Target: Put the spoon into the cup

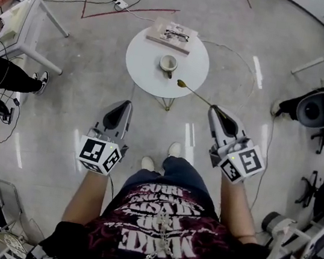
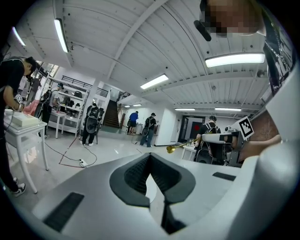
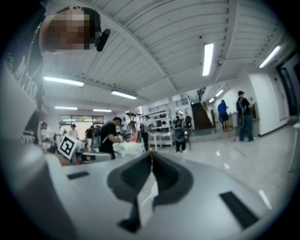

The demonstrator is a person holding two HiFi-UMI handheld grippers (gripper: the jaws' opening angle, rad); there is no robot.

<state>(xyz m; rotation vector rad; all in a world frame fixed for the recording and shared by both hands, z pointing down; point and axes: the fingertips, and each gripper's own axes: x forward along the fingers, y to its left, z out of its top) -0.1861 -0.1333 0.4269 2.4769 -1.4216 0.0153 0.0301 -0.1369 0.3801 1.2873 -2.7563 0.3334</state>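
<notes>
A white cup [image 1: 168, 65] stands near the middle of a small round white table [image 1: 142, 62] ahead of my feet. My right gripper [image 1: 214, 108] is shut on the handle end of a thin golden spoon [image 1: 193, 92]. The spoon's bowl points toward the table and hangs over its near right edge, short of the cup. The left gripper view shows the same spoon [image 2: 180, 146] sticking out level from the right gripper. My left gripper [image 1: 128, 103] hovers left of it over the floor, jaws together [image 2: 150, 155] and holding nothing. In the right gripper view the jaws [image 3: 151, 152] meet, and the spoon barely shows.
A flat book with a pair of glasses [image 1: 172, 35] lies at the table's far edge. A white desk [image 1: 27, 19] and a seated person are at the left, cables and a power strip [image 1: 120, 3] on the floor beyond, and dark chairs [image 1: 318, 108] at the right.
</notes>
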